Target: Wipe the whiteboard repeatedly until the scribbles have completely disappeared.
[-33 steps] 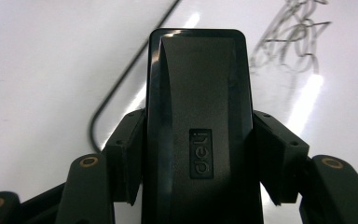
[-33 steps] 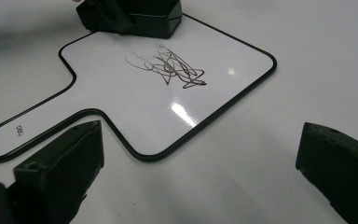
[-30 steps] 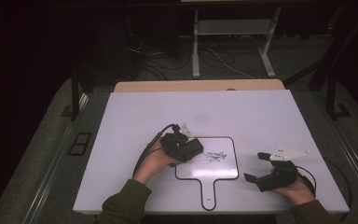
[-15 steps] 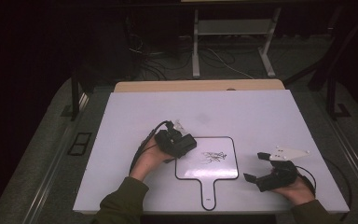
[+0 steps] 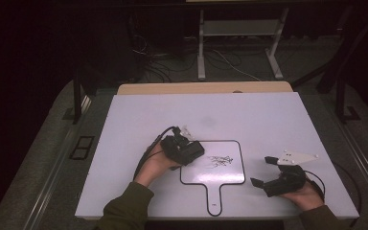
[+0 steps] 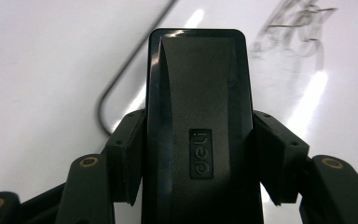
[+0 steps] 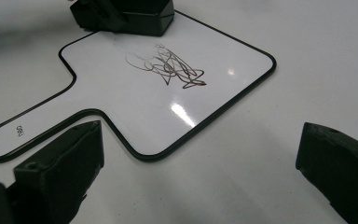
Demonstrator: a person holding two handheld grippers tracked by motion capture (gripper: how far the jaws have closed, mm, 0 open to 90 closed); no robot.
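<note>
A paddle-shaped whiteboard (image 5: 225,175) with a black rim lies on the white table, with a dark scribble (image 5: 219,161) near its middle. My left gripper (image 5: 189,152) is shut on a black eraser (image 6: 198,84), its pads pressing on both long sides. The eraser sits at the board's upper left corner, left of the scribble (image 6: 298,28), and appears as a black block (image 7: 130,14) in the right gripper view. My right gripper (image 5: 261,171) rests on the table right of the board, open, with nothing between its fingers (image 7: 60,172).
The white tabletop (image 5: 268,120) extends well beyond the board on all sides. The board's handle (image 5: 214,199) points toward the table's near edge. Beyond the far edge are a dark floor, cables and a metal stand (image 5: 239,43).
My left gripper with the eraser has shifted slightly left along the board's upper left corner, a little away from the scribble. The right gripper has not moved.
</note>
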